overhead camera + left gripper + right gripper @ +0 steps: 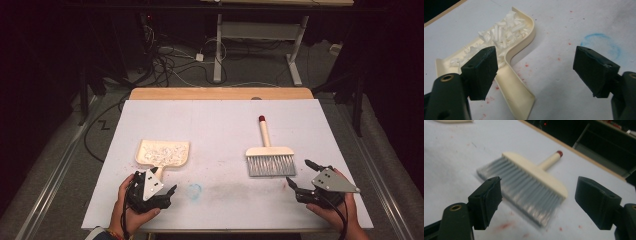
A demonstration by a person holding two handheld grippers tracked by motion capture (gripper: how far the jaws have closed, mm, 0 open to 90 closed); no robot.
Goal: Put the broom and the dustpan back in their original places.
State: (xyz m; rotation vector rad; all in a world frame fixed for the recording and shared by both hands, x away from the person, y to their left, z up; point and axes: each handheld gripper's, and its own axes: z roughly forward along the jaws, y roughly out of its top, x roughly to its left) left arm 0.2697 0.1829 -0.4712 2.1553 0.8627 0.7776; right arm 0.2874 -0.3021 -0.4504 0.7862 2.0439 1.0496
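On the left side of the white table (220,130) lies a cream dustpan (162,152). It is full of little white paper scraps (499,35), heaped against its back wall. Its short handle points toward the person. The left gripper (159,187) sits on the table just beside that handle, held in the left hand (131,207). Its jaws are spread wide with nothing between them, and the handle lies next to one jaw, not inside the gap.

A faint blue ring (194,190) is drawn on the table near the middle, with small red specks (526,65) around it.

Further right lies a hand brush (270,155) with grey bristles and a cream handle with a red tip. The bristles face the person. The right gripper (301,175) rests near the bristles, not touching them. Its jaws are wide apart too, holding nothing.

Past the far wooden edge, cables (170,65) lie tangled on the floor beside a white desk frame (260,45).
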